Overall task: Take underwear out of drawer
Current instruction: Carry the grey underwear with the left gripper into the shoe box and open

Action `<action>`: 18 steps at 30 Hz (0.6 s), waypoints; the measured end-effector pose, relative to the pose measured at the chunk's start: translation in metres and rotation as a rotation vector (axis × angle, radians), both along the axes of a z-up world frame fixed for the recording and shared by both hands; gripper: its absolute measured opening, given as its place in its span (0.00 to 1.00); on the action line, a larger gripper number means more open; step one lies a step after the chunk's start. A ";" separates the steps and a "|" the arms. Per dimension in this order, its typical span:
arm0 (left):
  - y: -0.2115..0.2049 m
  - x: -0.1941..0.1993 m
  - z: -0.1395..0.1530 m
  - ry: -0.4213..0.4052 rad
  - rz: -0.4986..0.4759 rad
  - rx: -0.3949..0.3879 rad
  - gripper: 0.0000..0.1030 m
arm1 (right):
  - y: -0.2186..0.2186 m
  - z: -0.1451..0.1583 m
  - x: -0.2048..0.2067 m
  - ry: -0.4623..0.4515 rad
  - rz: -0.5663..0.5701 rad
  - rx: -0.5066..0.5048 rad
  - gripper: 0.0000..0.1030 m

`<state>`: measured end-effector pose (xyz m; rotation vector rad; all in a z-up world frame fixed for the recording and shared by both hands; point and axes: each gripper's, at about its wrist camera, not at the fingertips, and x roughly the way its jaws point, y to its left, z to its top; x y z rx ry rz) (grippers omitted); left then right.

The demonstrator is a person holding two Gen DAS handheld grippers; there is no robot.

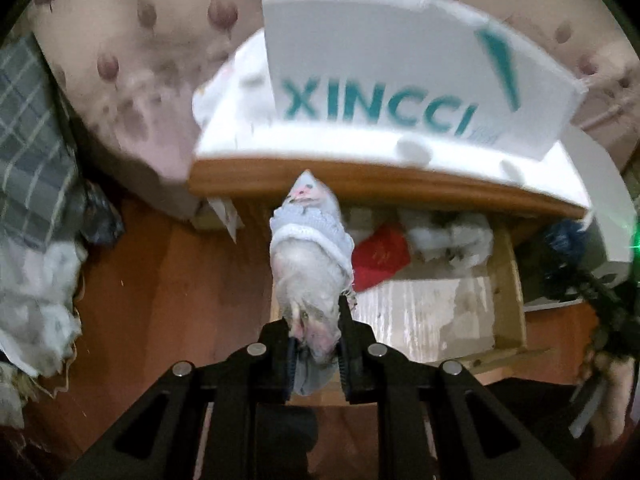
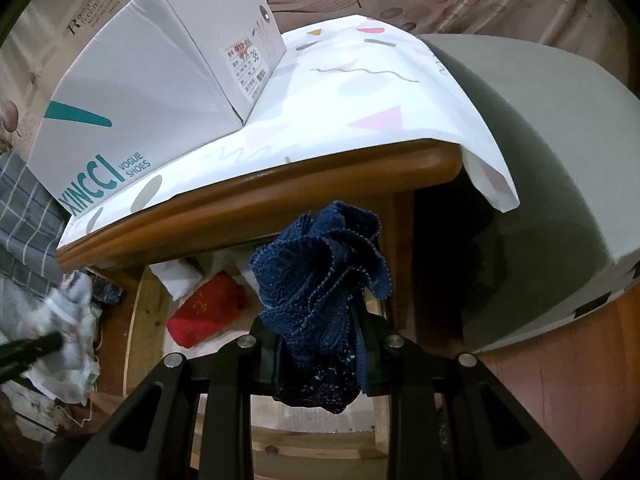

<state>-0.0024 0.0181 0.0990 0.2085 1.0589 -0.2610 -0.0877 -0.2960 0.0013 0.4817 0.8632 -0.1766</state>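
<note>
**Two garments lifted; drawer not yet emptied**

Pale underwear (image 1: 310, 256): soft knit, ribbed white trim, small pink print, hanging in a limp cone at centre of the left wrist view. Pinched at its upper end by the left tool (image 1: 316, 344), jaws narrow, clamped on cloth. Appears raised clear of the drawer (image 1: 508, 280).

Navy lace underwear (image 2: 320, 280): scalloped edges, ruffled folds, bunched at centre of the right wrist view. Gripped by the right tool (image 2: 320, 360), jaws narrow on the fabric. Held above the drawer's open front.

Remaining in drawer, right of centre in the left view: red fabric item (image 1: 380, 258), crumpled white cloth (image 1: 456, 240); bare lined floor elsewhere. Whether these count as underwear cannot be told.

Judged well along: two pieces out, neither set down.

Surroundings: wooden desk (image 2: 248, 200), rounded varnished edge, patterned white cover; grey cardboard shoebox (image 2: 160, 80) on top, upper left.
</note>
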 end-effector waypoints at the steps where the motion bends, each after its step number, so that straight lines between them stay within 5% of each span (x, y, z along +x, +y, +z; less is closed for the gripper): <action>1: 0.000 -0.002 0.010 -0.017 -0.011 -0.004 0.16 | 0.000 0.000 0.000 0.002 0.001 0.003 0.25; 9: -0.001 -0.003 0.110 -0.189 -0.070 -0.054 0.16 | 0.000 0.002 -0.001 -0.004 -0.002 -0.001 0.25; 18: -0.028 0.072 0.176 -0.300 -0.072 -0.053 0.16 | 0.001 0.001 0.001 0.004 -0.006 -0.020 0.25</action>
